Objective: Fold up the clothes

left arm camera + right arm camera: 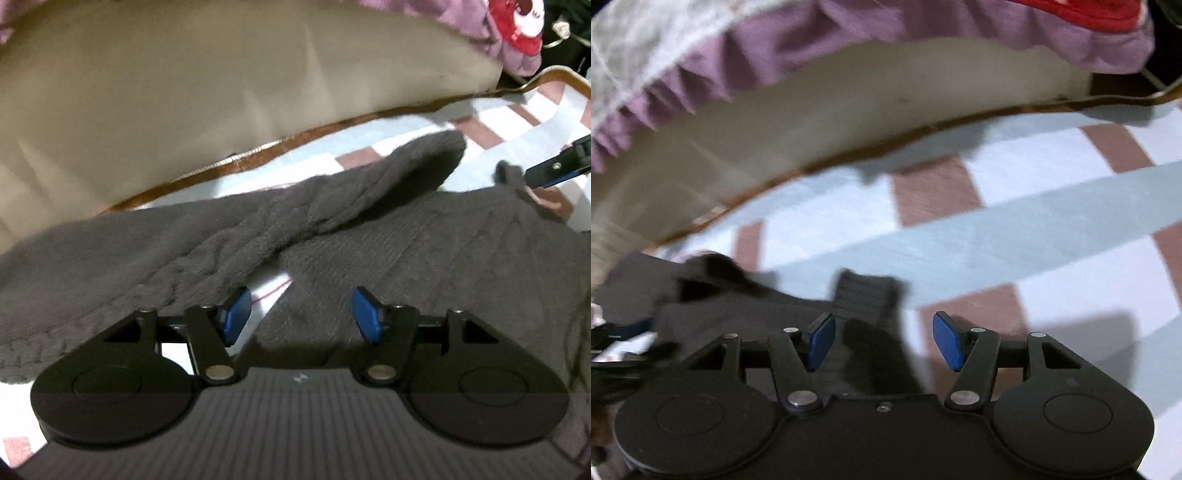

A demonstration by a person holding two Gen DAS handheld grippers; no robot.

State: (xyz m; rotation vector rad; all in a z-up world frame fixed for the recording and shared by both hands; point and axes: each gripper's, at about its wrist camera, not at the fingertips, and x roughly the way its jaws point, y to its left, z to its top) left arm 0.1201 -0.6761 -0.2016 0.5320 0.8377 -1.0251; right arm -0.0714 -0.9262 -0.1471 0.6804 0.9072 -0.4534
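A dark grey cable-knit sweater (406,240) lies spread on a checked sheet (498,122), with one sleeve (332,192) folded across its body. My left gripper (301,312) hovers over the sweater's lower part. Its blue pads stand apart and nothing is pinched between them. In the right wrist view my right gripper (884,339) is open over the sweater's edge, with a ribbed cuff (866,295) lying just ahead of the gap. One of the right gripper's fingers (550,170) shows at the right edge of the left wrist view, close to a sweater corner.
A beige mattress side (184,92) with a brown rim (258,147) rises behind the sheet. A purple frilled cover (775,48) hangs over it, and a red printed item (524,22) sits at the top right. Bare checked sheet (1034,229) stretches to the right.
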